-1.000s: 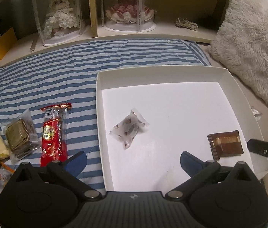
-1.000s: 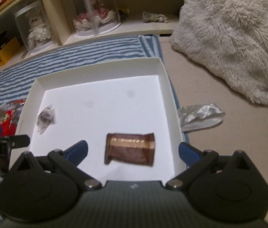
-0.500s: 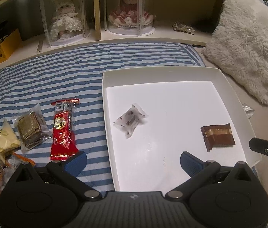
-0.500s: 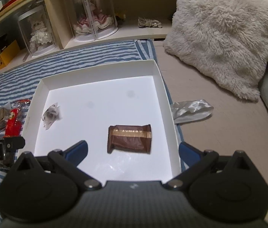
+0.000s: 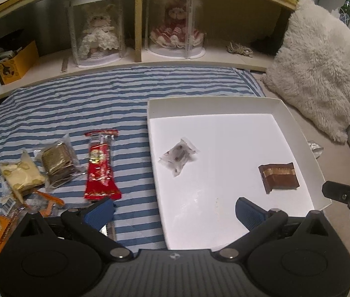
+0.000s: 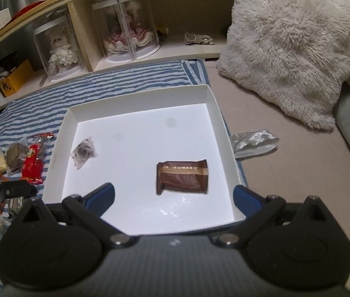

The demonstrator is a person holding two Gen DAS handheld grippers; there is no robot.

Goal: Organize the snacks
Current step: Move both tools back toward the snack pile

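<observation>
Blue-and-white striped bedding carried a shallow white tray that held two snacks: a brown wrapped bar near its right wall and a clear packet of dark pieces toward its left. Beside the tray on the cloth lay a red packet, a clear-wrapped brown biscuit pack, a pale yellow packet and an orange wrapper.

Both tools hung empty with fingers spread wide: the left gripper straddled the tray's left wall, the right gripper sat over its near edge.

Compared with half a second earlier, both cameras had drawn back and up, showing more of the shelf behind, while the snacks had not shifted.

Only the right wrist view showed a crumpled silver wrapper in full, on beige fabric just right of the tray; the left view caught only a corner of it.

Two dolls in clear cases stood on the shelf, and one shaggy cream pillow leaned at right.
</observation>
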